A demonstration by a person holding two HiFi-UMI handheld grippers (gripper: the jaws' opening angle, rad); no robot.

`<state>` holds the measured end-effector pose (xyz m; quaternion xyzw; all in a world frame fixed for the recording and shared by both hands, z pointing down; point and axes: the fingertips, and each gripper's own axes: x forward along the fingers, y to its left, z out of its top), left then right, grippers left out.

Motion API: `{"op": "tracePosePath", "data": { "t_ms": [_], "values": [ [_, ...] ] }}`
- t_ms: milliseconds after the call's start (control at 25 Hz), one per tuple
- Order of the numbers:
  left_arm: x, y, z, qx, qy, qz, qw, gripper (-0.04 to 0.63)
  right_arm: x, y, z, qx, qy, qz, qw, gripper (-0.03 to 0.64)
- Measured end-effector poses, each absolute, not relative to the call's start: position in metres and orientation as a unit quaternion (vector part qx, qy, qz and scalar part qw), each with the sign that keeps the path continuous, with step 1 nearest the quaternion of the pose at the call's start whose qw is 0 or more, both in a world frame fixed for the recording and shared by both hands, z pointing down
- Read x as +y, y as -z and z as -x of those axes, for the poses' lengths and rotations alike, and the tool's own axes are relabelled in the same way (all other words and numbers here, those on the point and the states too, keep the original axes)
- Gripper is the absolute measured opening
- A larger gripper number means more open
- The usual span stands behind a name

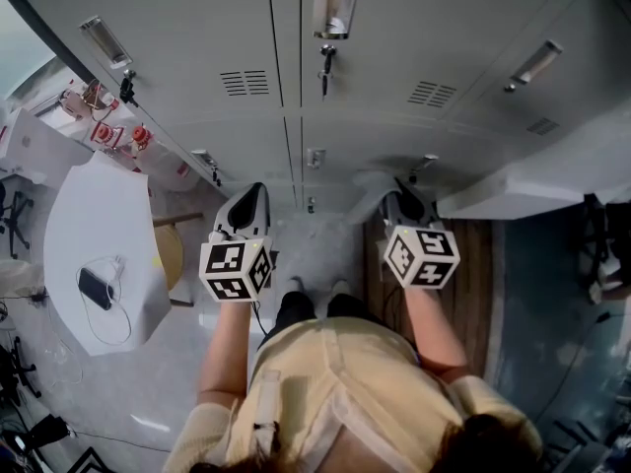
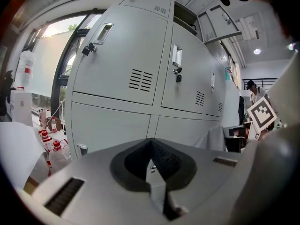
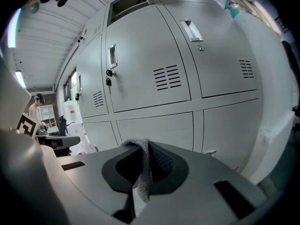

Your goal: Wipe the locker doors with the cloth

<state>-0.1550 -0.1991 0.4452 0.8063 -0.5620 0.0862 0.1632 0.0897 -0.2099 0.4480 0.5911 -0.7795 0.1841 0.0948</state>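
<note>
- My left gripper (image 2: 151, 146) is clenched shut on nothing, facing the locker doors (image 2: 117, 69)
- My right gripper (image 3: 143, 146) pinches the grey cloth (image 3: 142, 172) between its jaws, in front of the lower locker doors

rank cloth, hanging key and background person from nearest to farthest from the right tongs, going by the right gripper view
1. cloth, pinched in the right tongs
2. hanging key, on the locker door, up left
3. person, far left, in the background
</note>
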Motion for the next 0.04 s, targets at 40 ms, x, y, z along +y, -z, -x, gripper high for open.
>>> {"op": "tracePosePath", "data": {
  "t_ms": [40],
  "values": [
    [-0.1989,-0.4455,0.1558,-0.563,-0.086,-0.806,0.164,-0.012,-0.2098,-0.4484,-0.0893,-0.78,-0.184,-0.591,0.095,0.005]
  ]
}}
